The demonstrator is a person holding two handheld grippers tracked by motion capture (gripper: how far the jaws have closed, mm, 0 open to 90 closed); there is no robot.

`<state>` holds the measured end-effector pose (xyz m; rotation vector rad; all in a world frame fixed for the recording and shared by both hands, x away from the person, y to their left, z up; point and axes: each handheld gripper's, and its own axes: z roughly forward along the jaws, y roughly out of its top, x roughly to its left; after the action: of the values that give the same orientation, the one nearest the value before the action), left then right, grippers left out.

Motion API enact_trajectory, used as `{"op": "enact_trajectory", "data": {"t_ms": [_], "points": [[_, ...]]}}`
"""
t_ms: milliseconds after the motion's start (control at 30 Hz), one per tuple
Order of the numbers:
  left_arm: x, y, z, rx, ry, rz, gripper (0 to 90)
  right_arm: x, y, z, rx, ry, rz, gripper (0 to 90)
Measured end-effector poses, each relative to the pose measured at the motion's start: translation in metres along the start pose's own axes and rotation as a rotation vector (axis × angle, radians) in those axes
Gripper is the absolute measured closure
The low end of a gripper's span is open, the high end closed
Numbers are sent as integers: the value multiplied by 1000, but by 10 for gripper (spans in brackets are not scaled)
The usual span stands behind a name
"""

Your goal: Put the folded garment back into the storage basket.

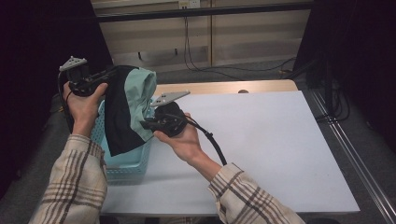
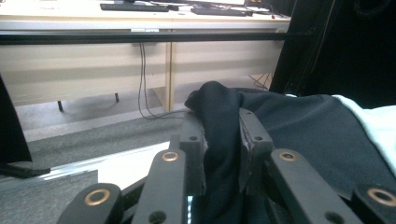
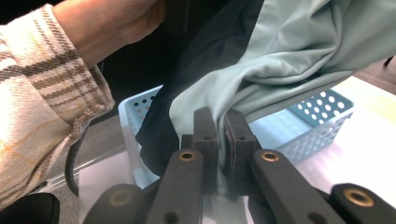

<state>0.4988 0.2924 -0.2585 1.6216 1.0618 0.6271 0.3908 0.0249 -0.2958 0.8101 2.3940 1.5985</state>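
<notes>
- High view is showing a person in plaid sleeves holding a black and mint-green garment (image 1: 126,107) in the air above a light blue perforated basket (image 1: 125,163), which is sitting at the left edge of the white table (image 1: 261,149).
- The left gripper (image 1: 108,74) is pinching the black upper edge of the garment; in the left gripper view its jaws are standing narrow, with a fold of black cloth bunched between them.
- The right gripper (image 1: 145,124) is pinching the mint-green part lower down; in the right gripper view its jaws are nearly touching, with thin green fabric running between them.
- The garment is hanging limp and creasing freely, so it is probably light, soft and thin, likely slipping if held loosely.
- Taking hold at a hem or a thick bunched fold, as both grippers are doing, looks safest; two well-separated holds would be keeping it spread.
- No brand, label or readable writing is appearing on the garment, the basket or the grippers.
</notes>
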Motion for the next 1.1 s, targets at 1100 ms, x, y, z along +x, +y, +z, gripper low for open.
{"op": "enact_trajectory", "data": {"t_ms": [1100], "points": [[40,-19,-16,36,75,-31,752,14,1,55,42,36,17,854]]}}
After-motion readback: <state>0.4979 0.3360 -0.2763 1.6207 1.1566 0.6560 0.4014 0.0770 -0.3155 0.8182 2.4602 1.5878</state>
